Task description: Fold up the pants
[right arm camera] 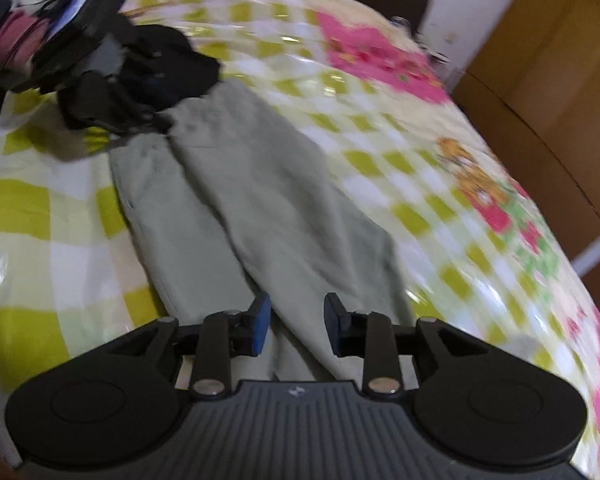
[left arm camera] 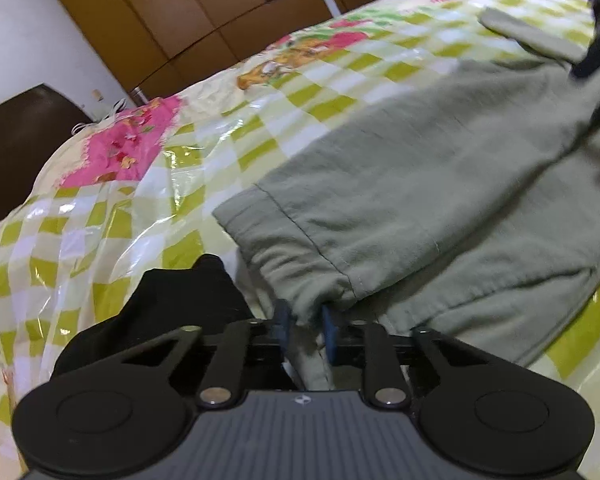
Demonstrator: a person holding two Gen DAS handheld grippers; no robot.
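Brown wooden wardrobe doors (left arm camera: 204, 12) stood behind the bed with the shiny green-and-white checked cover (left arm camera: 100, 216). On it lay the soft grey-green cloth pants (left arm camera: 440, 184), one leg over the other. The left gripper (left arm camera: 305, 322) pinched a hem corner tight. The right gripper (right arm camera: 296, 322) had its jaws spread around cloth, perhaps not gripping it. That end could slip and bunch up. A black cloth (left arm camera: 188, 300) sat just beside the hem. The cover had free room toward the pink patches.

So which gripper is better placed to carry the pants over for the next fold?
Left, probably. The left gripper is already pinched on the pants at one end, while the right gripper sits open over the fabric, gripping nothing.
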